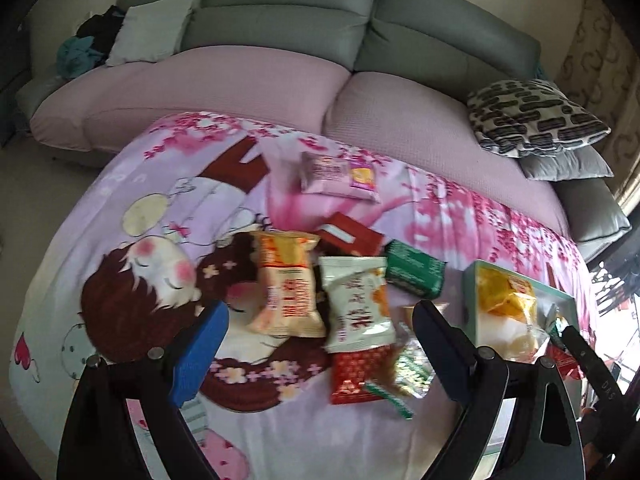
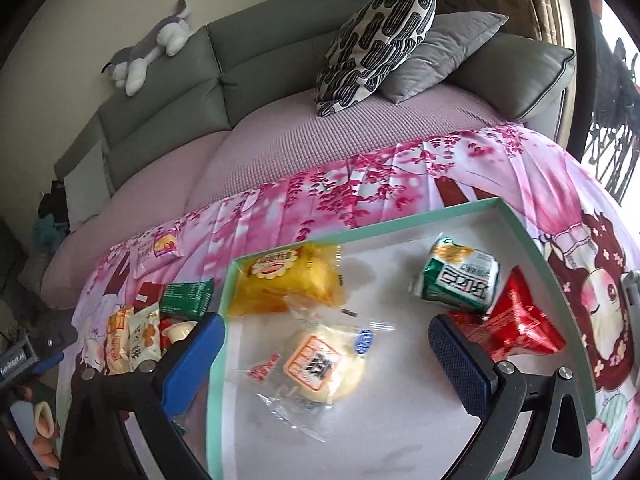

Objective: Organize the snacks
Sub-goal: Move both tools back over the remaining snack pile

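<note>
Right wrist view first: the right gripper [image 2: 324, 348] is held with its blue-padded jaws wide apart and nothing between them, above a clear-wrapped pale round bun [image 2: 320, 368] lying in the shallow mint-green-rimmed white tray [image 2: 520, 232]. Beyond the bun, a yellow cake packet [image 2: 288, 284], a green-and-white pouch [image 2: 460, 280] and a crinkled red foil pack [image 2: 516, 320] are seen inside the same tray, apparently gathered there as the sorted lot. In the left wrist view, the left gripper [image 1: 320, 344] is likewise spread open and empty, poised over the unsorted heap on the pink cartoon-print cloth [image 1: 120, 208] covering the desk: a red patterned sachet [image 1: 356, 372] nearest, then a white-and-orange packet [image 1: 356, 304] beside an orange-topped cream packet [image 1: 286, 284], probably the next candidates. Farther off lie a dark green wrapper [image 1: 416, 268], a red box [image 1: 348, 234] and, well apart, a pink packet [image 1: 340, 176]. Behind everything, a grey sofa [image 1: 288, 12] is visible.
</note>
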